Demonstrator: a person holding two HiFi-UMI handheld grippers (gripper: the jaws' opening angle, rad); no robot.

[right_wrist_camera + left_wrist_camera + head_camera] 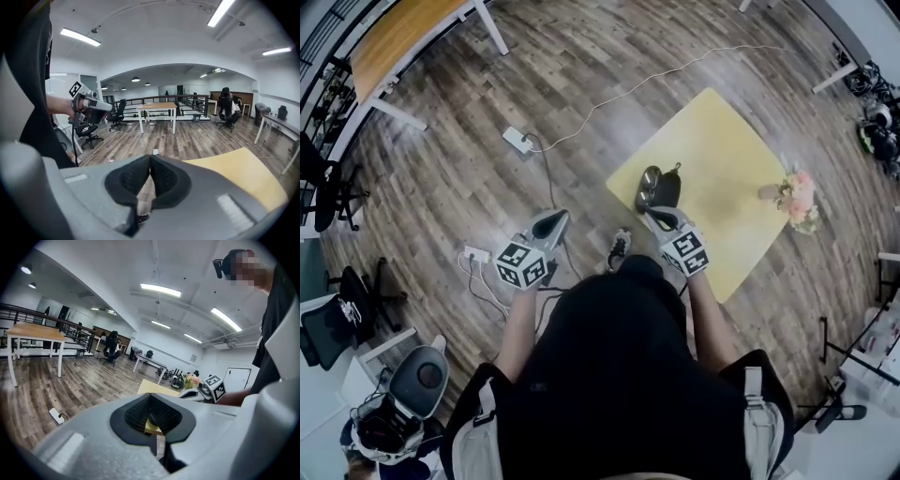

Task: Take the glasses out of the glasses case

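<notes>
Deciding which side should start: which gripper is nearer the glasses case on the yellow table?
Right. The right gripper sits just short of the glasses case, at the near edge of the yellow table; the left gripper hangs over the floor, well to the case's left.

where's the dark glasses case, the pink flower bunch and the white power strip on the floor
dark glasses case (657, 187), head view, its middle
pink flower bunch (797, 195), head view, the blossoms
white power strip (517, 140), head view, its body
</notes>
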